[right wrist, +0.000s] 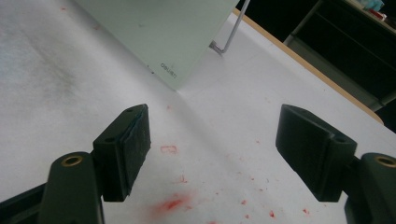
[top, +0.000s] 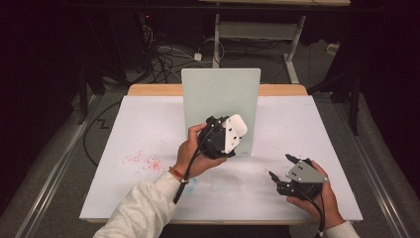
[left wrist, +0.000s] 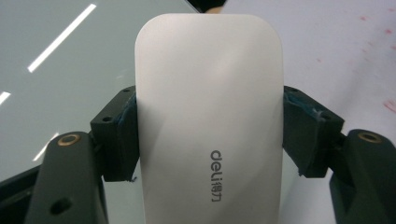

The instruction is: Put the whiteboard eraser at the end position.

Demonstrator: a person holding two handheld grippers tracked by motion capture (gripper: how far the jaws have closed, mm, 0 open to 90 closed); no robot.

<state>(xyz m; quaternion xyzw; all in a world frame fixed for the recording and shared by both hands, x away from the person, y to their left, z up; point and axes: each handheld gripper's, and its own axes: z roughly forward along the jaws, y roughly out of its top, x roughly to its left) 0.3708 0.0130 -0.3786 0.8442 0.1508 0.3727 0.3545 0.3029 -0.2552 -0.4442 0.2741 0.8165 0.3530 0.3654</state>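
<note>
Two tongs in play. Left tongs are clamping a white Deli board eraser across its width, w/ the eraser's long axis running straight out along the jaws, and are holding it up just in front of the pale green upright board at mid counter. Board is lying directly ahead of the eraser, so left hand is nearer, probably about to wipe. Right tongs are sitting low near the counter's front right, jaws apart, gripping nothing, pointing toward the board's lower corner. Red specks are dotting the counter.
</note>
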